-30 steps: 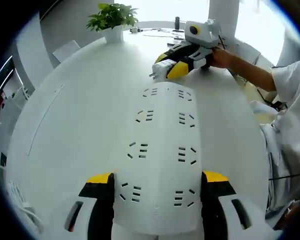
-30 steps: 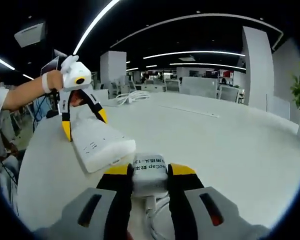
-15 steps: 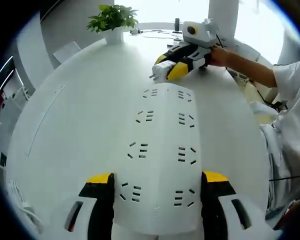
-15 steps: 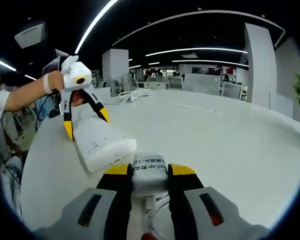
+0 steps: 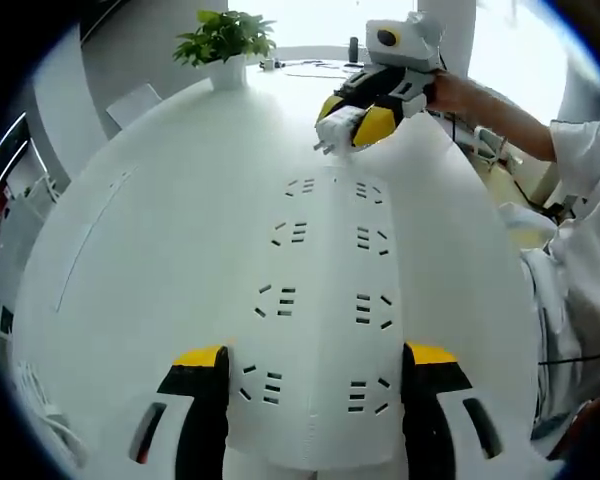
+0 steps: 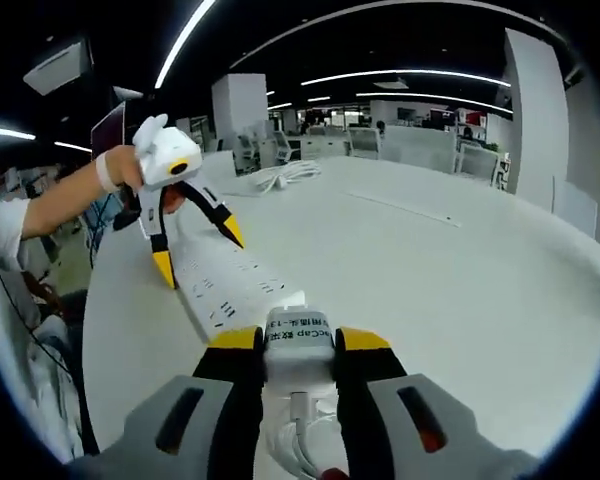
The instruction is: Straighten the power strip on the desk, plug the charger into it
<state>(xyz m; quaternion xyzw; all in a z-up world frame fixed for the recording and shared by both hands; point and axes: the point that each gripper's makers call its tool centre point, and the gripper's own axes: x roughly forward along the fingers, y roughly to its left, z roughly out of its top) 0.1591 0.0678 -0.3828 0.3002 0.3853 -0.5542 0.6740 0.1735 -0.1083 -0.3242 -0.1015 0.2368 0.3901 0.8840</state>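
Note:
A long white power strip [image 5: 325, 300] lies on the white desk [image 5: 160, 230] and runs away between my left gripper's [image 5: 315, 362] yellow-tipped jaws, which press on its two long sides near one end. Seen from the right gripper view, that left gripper [image 6: 199, 250] straddles the strip [image 6: 230, 290]. My right gripper [image 6: 298, 345] is shut on a white charger [image 6: 298, 333], whose white cable [image 6: 300, 450] hangs below it. In the left gripper view the right gripper [image 5: 358, 122] holds the charger [image 5: 332, 128] just above the strip's far end, prongs toward the strip.
A potted plant [image 5: 225, 35] stands at the desk's far edge. A coil of white cable [image 6: 280, 175] lies on the desk farther off. The person's hand [image 5: 455, 92] and sleeve [image 5: 580, 160] are at the right. Office desks and chairs stand behind.
My right gripper has risen with the charger and now sits higher over the strip's far end. The left gripper and the strip have stayed put.

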